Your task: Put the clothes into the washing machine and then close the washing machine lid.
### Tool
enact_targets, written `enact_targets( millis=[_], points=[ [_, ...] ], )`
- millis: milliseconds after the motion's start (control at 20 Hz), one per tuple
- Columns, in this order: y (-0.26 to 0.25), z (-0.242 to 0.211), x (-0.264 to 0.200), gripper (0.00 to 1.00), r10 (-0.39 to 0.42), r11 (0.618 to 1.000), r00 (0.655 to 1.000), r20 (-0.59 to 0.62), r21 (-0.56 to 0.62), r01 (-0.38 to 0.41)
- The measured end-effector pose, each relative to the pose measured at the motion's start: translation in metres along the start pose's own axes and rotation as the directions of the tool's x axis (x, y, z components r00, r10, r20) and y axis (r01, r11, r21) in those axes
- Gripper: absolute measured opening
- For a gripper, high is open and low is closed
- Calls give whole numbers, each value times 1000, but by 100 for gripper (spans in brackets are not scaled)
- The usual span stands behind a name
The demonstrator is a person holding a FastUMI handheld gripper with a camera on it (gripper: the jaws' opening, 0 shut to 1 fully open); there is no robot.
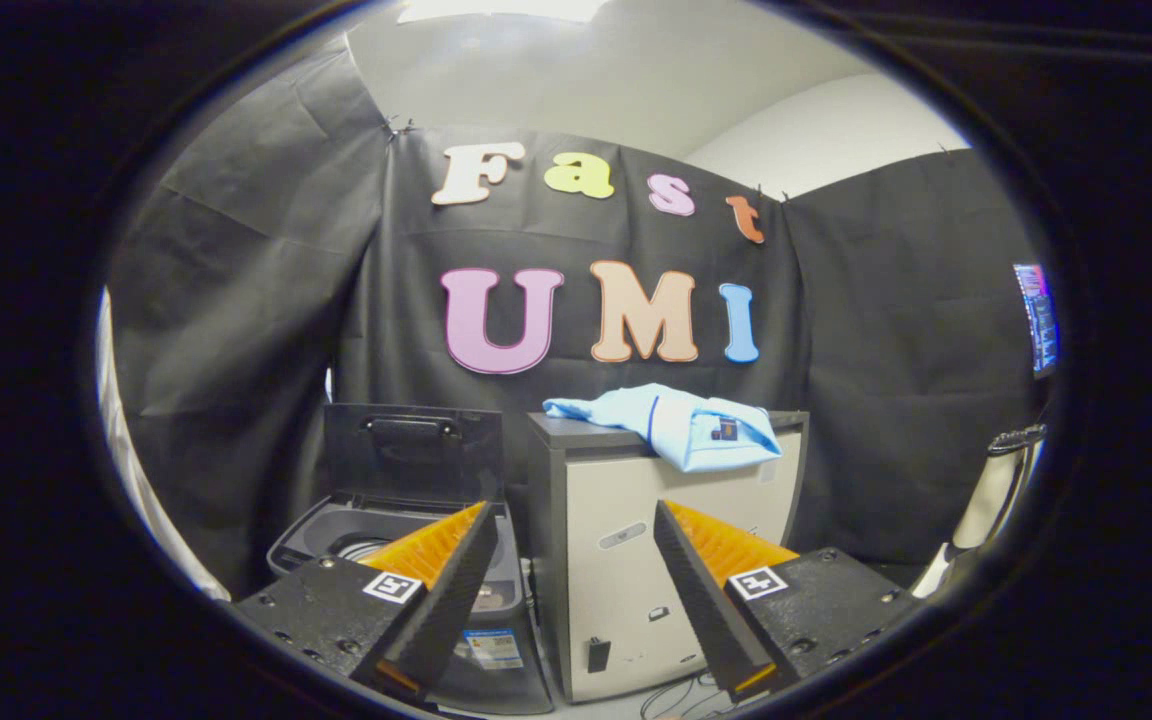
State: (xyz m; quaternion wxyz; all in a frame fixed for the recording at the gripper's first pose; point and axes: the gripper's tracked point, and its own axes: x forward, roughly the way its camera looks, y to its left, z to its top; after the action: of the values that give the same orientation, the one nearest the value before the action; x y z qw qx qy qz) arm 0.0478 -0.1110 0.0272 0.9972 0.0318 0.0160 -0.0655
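A light blue garment lies crumpled on top of a grey cabinet, one corner hanging over its front edge. Left of the cabinet stands a small dark washing machine with its lid raised upright, so the tub opening shows. My gripper is open, nothing between its fingers. It hangs well short of the cabinet, the garment above and beyond the fingertips. The left finger partly covers the washer's rim.
Black cloth walls close the booth behind and at both sides. A screen glows at the far right, with a pale curved object below it. Cables lie on the floor before the cabinet.
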Motion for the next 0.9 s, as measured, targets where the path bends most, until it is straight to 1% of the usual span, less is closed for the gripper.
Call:
enact_targets(
  millis=[200, 600, 750, 900],
  points=[
    [-11, 10, 21, 96, 0, 1000, 1000, -9, -3, 0],
    [-21, 39, 46, 96, -9, 1000, 1000, 19, -29, 9],
    [-32, 51, 66, 96, -23, 1000, 1000, -15, -15, 23],
    [-51, 54, 99, 96, -47, 999, 993, -105, -6, 47]
  ],
)
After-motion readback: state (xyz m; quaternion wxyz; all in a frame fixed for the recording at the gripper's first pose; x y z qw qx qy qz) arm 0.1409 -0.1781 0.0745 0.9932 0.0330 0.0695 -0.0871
